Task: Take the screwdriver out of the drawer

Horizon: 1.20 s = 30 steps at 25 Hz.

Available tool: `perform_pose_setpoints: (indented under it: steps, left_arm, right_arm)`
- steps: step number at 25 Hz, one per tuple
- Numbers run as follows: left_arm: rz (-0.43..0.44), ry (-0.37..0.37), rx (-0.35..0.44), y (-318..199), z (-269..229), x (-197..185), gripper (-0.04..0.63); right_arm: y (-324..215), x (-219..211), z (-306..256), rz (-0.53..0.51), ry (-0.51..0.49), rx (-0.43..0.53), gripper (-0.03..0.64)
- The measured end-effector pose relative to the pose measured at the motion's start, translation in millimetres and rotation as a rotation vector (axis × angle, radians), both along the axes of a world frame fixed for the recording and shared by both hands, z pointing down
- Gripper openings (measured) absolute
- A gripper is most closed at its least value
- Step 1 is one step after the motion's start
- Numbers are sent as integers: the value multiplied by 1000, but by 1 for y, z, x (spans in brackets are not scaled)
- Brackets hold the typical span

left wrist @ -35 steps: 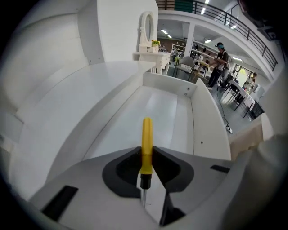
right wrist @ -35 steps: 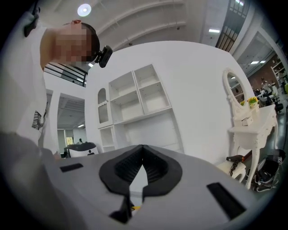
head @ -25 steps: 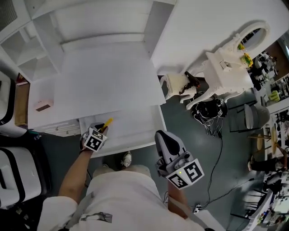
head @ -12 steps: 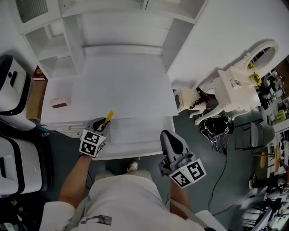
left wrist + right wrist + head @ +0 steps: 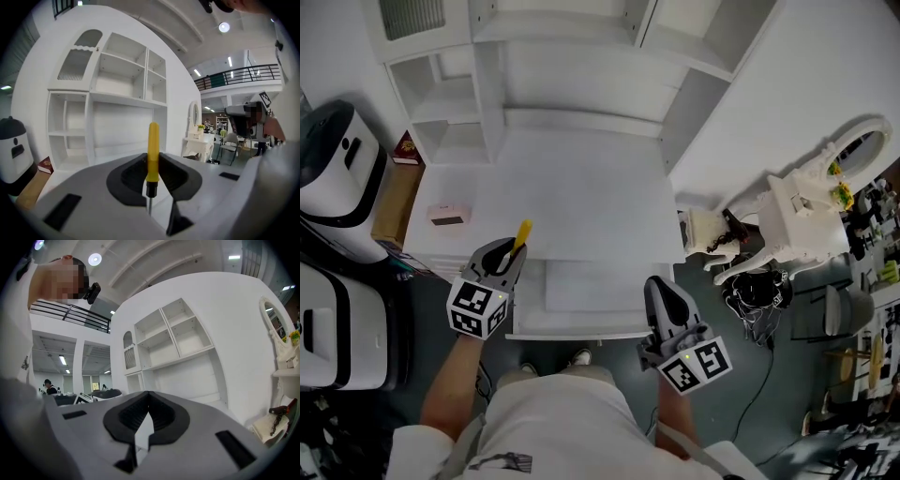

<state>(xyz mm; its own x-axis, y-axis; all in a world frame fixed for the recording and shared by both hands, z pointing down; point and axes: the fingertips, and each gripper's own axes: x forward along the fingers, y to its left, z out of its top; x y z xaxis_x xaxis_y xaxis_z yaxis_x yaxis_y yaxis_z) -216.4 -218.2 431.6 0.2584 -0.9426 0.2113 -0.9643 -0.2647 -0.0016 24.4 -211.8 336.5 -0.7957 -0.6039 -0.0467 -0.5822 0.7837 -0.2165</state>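
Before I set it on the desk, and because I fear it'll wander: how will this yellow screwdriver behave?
It would probably roll: the screwdriver has a round, smooth-looking handle. It is likely stiff and light, given the thin metal shaft. It might pivot in the left gripper, which pinches only the handle's lower part.

Large open hall, mezzanine railing (image 5: pixel 243 74), ceiling lights (image 5: pixel 224 27), white shelf unit (image 5: pixel 119 70)
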Motion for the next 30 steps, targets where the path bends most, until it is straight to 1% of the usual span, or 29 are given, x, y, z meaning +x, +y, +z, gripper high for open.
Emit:
perform_pose_setpoints:
  steps: [6, 12, 18, 24, 30]
  left_arm:
    - [-49, 27, 143, 16, -59, -20, 79]
    - [-86, 23, 262, 37, -113, -32, 79]
    - [-143, 10, 338, 66, -153, -43, 80]
    - [-237, 11, 426, 107, -185, -71, 79]
    - [-333, 9, 483, 150, -203, -100, 78]
  right_arm:
    - [-6, -13, -6, -25, 11, 13, 9]
    - [-14, -24, -14, -49, 7, 34, 9]
    - [-22, -32, -17, -71, 19, 41, 9]
    - [-24, -46, -25, -83, 22, 70, 9]
    - [-22, -41, -33, -53, 28, 92, 9]
